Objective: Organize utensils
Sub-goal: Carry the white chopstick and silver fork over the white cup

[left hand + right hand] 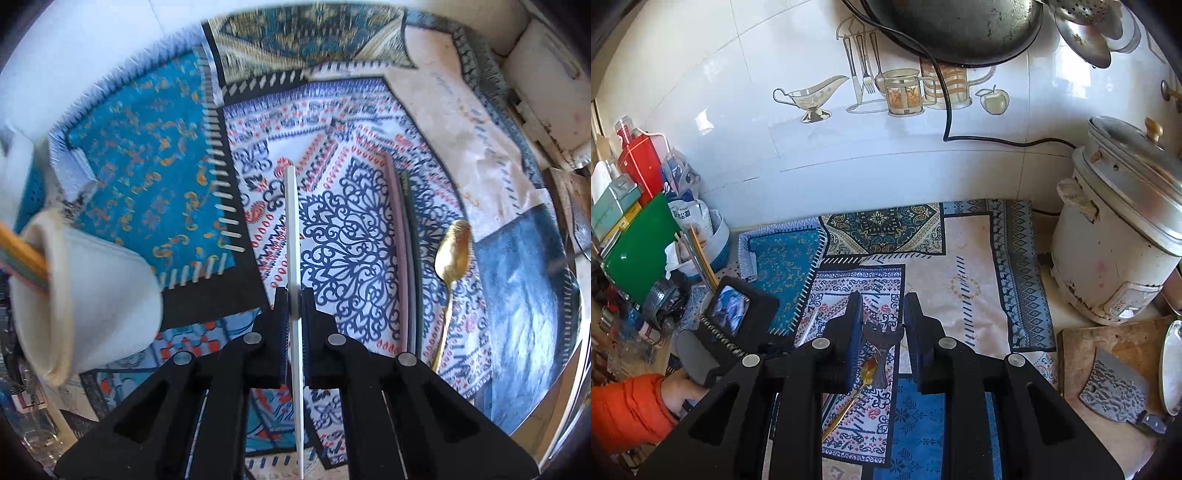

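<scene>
In the left wrist view my left gripper (294,295) points almost straight down, shut on a thin white chopstick (293,229) that hangs above the patterned mat (351,236). A white cup (99,295) holding orange chopsticks (22,247) stands to its left. A pink chopstick (395,240), a dark green chopstick (408,236) and a gold spoon (453,251) lie on the mat to its right. In the right wrist view my right gripper (882,299) is shut on the head of a dark fork (882,341), above the gold spoon (866,371).
A rice cooker (1115,236) stands at the right, with a cleaver (1115,391) on a wooden board in front of it. Boxes, a green board (639,243) and a tub of chopsticks (713,240) crowd the left. A hand in an orange sleeve (624,410) holds the left gripper.
</scene>
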